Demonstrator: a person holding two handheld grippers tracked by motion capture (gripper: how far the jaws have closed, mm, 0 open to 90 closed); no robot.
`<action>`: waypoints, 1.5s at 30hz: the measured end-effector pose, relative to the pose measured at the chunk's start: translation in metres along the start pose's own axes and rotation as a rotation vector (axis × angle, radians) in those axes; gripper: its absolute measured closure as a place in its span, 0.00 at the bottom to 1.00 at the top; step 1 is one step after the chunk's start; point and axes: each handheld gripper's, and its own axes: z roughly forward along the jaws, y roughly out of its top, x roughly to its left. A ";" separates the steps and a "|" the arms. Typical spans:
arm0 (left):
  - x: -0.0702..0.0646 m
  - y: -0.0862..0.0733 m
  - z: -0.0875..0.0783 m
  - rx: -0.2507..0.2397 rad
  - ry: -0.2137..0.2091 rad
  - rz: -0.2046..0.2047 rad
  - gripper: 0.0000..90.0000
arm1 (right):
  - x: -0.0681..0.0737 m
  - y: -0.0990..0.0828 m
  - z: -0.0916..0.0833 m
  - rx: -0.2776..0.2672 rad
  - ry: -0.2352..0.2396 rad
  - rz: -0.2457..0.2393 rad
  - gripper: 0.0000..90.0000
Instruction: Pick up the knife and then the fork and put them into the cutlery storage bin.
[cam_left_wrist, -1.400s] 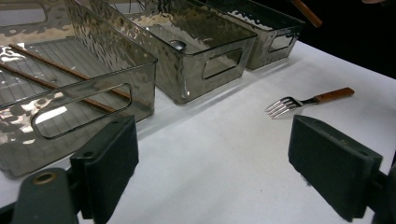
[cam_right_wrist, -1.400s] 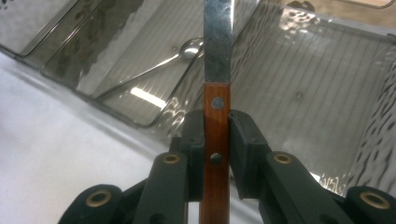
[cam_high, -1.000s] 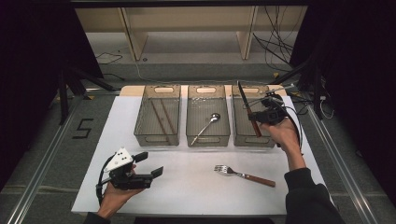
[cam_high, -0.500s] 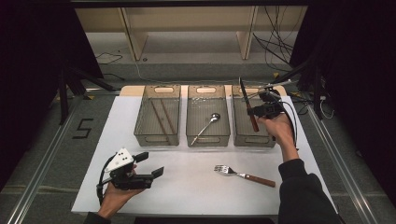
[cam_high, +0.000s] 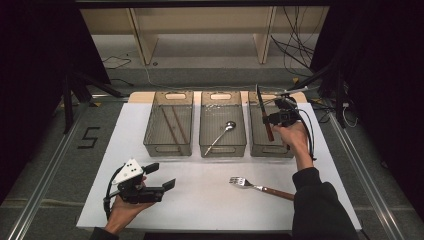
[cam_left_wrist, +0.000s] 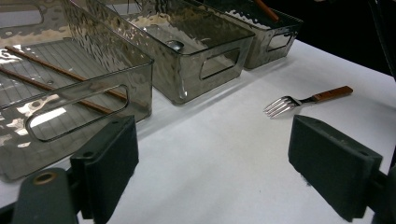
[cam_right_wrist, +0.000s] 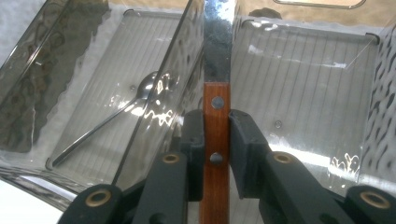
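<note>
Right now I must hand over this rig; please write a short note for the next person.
Right gripper: shut on the knife, held over the right bin.
Left gripper: open, holding nothing, low over the table's near left part.
Done: chopsticks lie in the left bin, spoon in the middle bin.
Left: probably release the knife into its bin; the fork lies unsorted on the table.

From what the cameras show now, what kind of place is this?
Probably a lab bench for recording cutlery sorting, not a kitchen: three clear bins on a white table, black curtains, loose cables, and hand-held tongs gripping a knife.
</note>
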 end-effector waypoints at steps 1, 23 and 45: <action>0.000 0.000 0.000 0.000 0.000 0.000 0.17 | 0.000 0.000 0.001 0.000 -0.002 0.003 0.86; -0.001 0.000 0.000 0.000 -0.003 0.003 0.17 | -0.003 -0.007 0.018 0.030 -0.016 0.045 0.86; -0.001 0.000 0.001 0.004 -0.004 0.004 0.17 | -0.003 -0.014 0.007 0.019 0.073 0.007 0.54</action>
